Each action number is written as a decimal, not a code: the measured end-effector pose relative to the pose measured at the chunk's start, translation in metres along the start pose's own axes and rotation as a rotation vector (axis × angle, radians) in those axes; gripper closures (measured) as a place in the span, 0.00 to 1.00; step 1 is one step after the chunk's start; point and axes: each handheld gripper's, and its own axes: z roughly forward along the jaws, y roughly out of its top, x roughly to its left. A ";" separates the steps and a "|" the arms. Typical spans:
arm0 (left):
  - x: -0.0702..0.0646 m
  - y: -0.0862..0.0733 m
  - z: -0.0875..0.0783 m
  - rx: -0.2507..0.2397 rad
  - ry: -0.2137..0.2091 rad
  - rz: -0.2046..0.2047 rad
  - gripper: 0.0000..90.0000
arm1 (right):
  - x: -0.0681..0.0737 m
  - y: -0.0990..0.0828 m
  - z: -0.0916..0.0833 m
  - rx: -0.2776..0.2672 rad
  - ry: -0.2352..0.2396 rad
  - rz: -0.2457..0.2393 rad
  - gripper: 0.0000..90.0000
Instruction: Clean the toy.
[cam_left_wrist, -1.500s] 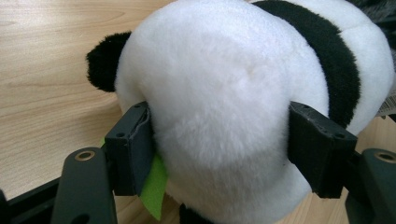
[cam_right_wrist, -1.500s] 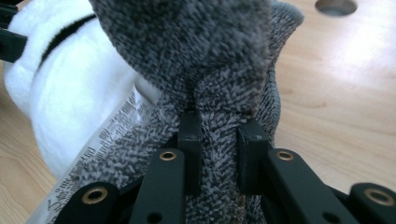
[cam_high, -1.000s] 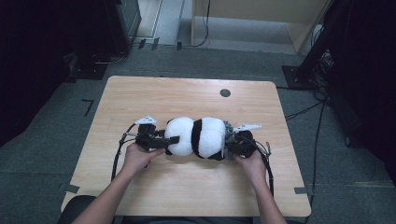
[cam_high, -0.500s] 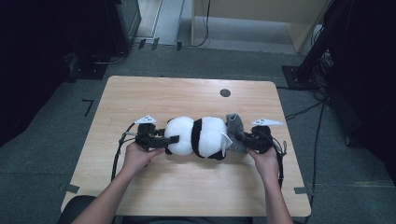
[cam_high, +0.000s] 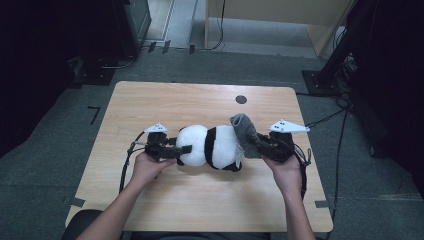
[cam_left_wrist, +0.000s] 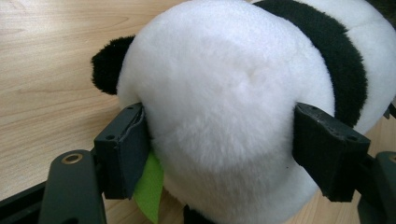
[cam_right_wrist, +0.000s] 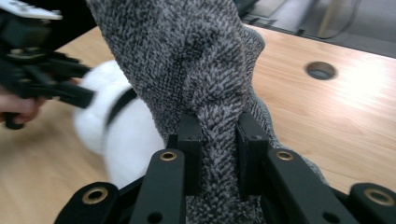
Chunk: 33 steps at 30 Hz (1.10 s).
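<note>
While pinching the grey cloth (cam_right_wrist: 205, 70) tight in the right gripper (cam_right_wrist: 218, 154) to lift it clear, steadies the one plush panda (cam_high: 210, 146) mid-table (cam_high: 165, 97) with the left gripper (cam_left_wrist: 224, 149), jaws just easing wider yet touching its white head. One cloth, one panda, two grippers.

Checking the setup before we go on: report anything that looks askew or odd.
One thing stands out: a grey fuzzy cloth is pinched in the right tool and stands bunched at the black-and-white plush panda's end, half off it. The left tool straddles the panda's head.
</note>
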 end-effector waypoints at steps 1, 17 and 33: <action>0.000 0.000 0.000 0.001 0.001 0.003 0.26 | 0.004 0.001 0.002 -0.002 0.022 0.000 0.86; -0.002 0.002 0.001 0.005 -0.026 0.011 0.27 | -0.001 -0.030 0.043 0.075 0.022 0.003 0.86; 0.003 0.001 -0.001 0.036 -0.058 0.024 0.27 | -0.023 -0.048 0.051 0.159 -0.027 0.077 0.87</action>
